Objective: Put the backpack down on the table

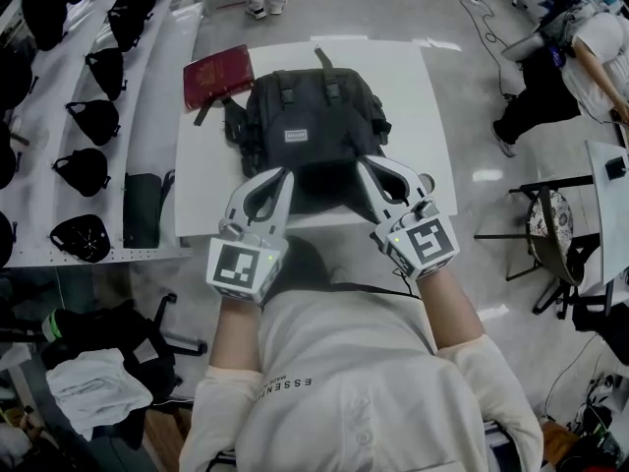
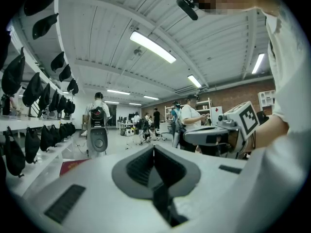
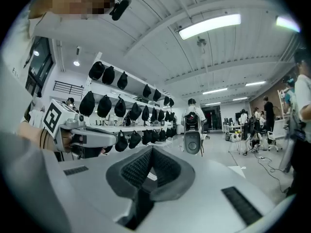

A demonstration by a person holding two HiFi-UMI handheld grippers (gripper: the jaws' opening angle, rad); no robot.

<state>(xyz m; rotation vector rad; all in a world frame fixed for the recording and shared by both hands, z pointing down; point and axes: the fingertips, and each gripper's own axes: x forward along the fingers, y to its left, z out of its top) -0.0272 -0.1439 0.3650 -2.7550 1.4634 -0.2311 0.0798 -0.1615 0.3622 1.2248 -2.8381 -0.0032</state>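
Overlapping the backpack [image 1: 305, 131], left gripper [image 1: 279, 176] and right gripper [image 1: 367, 167] hide its near edge.

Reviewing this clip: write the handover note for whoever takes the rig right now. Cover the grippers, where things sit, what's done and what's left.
Left hand-held gripper: shut, nothing between its jaws, at the near edge of the backpack.
Right hand-held gripper: shut and also empty, at the same edge.
Things: the black backpack lies on the white table. A red booklet lies on the table at the backpack's far left corner.
Done: the backpack appears to be down on the table.
Left: probably only to draw both grippers back. Whether they touch the bag cannot be told.
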